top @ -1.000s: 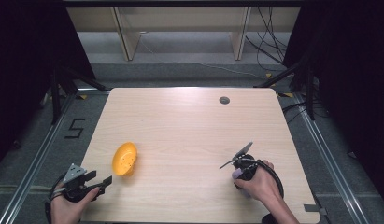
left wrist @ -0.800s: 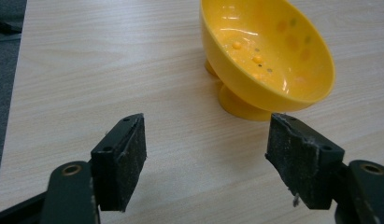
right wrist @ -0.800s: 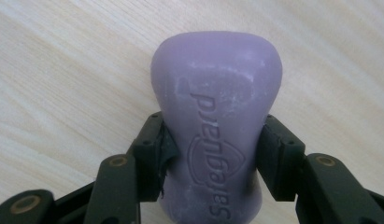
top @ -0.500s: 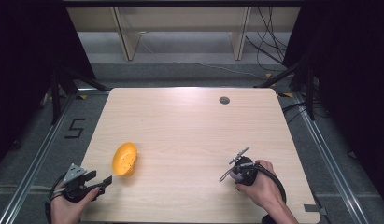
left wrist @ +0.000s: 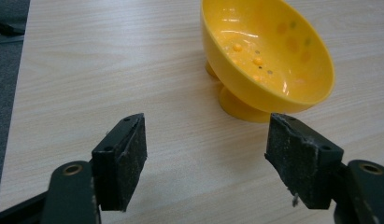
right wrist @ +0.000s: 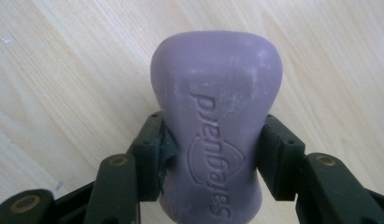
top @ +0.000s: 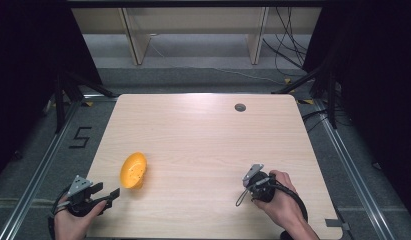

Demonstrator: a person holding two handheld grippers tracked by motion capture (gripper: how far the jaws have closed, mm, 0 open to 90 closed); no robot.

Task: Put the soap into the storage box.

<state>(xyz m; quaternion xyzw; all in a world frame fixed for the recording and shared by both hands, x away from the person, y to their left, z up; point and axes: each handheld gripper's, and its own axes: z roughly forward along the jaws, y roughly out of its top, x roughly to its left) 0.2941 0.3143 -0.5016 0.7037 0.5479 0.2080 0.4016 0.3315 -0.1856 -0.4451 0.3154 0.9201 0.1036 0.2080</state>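
The right gripper [right wrist: 213, 154] clamps a purple soap [right wrist: 213, 116] at lower right of the high view; the left gripper [left wrist: 208, 154], jaws wide and empty, faces a yellow bowl [left wrist: 269, 56] at lower left.

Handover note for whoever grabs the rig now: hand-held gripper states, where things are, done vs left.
Right hand-held gripper: shut on the purple soap bar, held over the near right part of the table.
Left hand-held gripper: open, empty, at the near left corner, pointing at the yellow soap dish.
Yellow soap dish: tipped on its side on its feet, hollow side facing the left hand-held gripper, not gripped.
Done: soap bar is picked up.
Left, likely: steady or right the dish with the left, then carry the soap across and set it in the dish.
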